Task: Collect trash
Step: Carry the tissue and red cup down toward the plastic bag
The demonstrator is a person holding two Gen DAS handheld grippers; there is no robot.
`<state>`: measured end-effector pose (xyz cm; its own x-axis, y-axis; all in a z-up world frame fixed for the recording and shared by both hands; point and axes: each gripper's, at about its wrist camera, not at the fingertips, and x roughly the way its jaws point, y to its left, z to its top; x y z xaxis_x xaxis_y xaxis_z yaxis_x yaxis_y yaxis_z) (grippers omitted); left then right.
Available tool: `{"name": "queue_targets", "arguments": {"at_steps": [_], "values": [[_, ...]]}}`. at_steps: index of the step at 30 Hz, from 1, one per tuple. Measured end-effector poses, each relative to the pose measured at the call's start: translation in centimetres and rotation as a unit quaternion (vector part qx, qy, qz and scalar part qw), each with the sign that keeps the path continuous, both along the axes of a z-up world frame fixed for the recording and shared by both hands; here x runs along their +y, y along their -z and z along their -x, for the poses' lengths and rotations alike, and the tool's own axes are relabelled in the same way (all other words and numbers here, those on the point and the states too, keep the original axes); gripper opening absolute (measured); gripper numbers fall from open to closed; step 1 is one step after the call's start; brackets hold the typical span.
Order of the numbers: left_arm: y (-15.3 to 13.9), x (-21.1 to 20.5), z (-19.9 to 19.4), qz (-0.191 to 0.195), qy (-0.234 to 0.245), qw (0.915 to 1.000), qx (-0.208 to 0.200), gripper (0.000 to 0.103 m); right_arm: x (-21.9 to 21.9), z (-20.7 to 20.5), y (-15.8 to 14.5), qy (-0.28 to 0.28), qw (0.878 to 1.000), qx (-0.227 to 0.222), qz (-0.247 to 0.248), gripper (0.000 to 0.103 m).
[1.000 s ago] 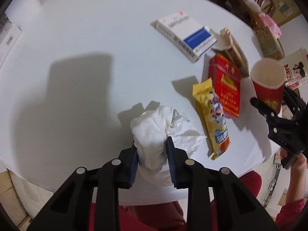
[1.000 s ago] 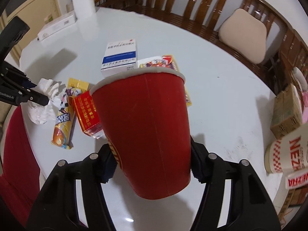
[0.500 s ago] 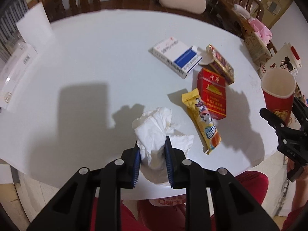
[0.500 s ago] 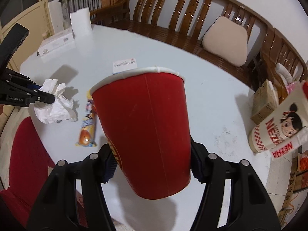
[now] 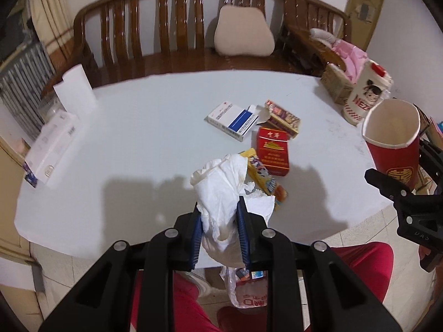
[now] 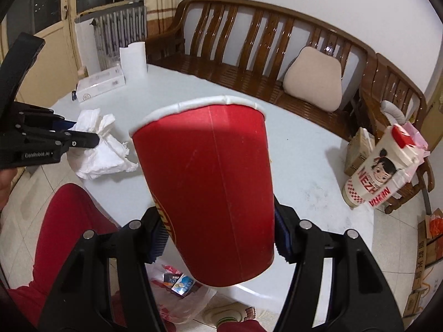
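Above the white table (image 5: pixel 138 138), the left tool (image 5: pixel 218 221) clamps a crumpled tissue (image 5: pixel 221 191) that half-hides a yellow snack wrapper (image 5: pixel 265 178); the right tool (image 6: pixel 218 235) grips a red paper cup (image 6: pixel 210 188), which blocks the litter behind it.

Crumpled soft paper tissue (image 5: pixel 221 191), smooth matt paper cup (image 6: pixel 210 193), glossy varnished wooden bench (image 5: pixel 166 27).

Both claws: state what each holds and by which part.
Left claw pinches the crumpled tissue by its lower bunch. Right claw clamps the red paper cup across its lower sides.
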<state>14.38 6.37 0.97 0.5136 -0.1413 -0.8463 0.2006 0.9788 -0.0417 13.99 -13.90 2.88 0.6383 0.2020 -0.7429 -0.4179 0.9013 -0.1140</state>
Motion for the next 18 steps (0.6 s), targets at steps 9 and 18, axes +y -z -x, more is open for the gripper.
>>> {"name": "queue_targets", "arguments": {"at_steps": [9, 18], "values": [[-0.6, -1.3, 4.6, 0.008, 0.035, 0.9991, -0.021, 0.023, 1.4, 5.7, -1.2, -0.007, 1.0, -0.019, 0.002, 0.061], [2.2, -2.6, 8.3, 0.007, 0.06, 0.9982, -0.001, 0.023, 2.9, 10.0, -0.1, -0.02, 1.0, -0.018, 0.003, 0.061]]}}
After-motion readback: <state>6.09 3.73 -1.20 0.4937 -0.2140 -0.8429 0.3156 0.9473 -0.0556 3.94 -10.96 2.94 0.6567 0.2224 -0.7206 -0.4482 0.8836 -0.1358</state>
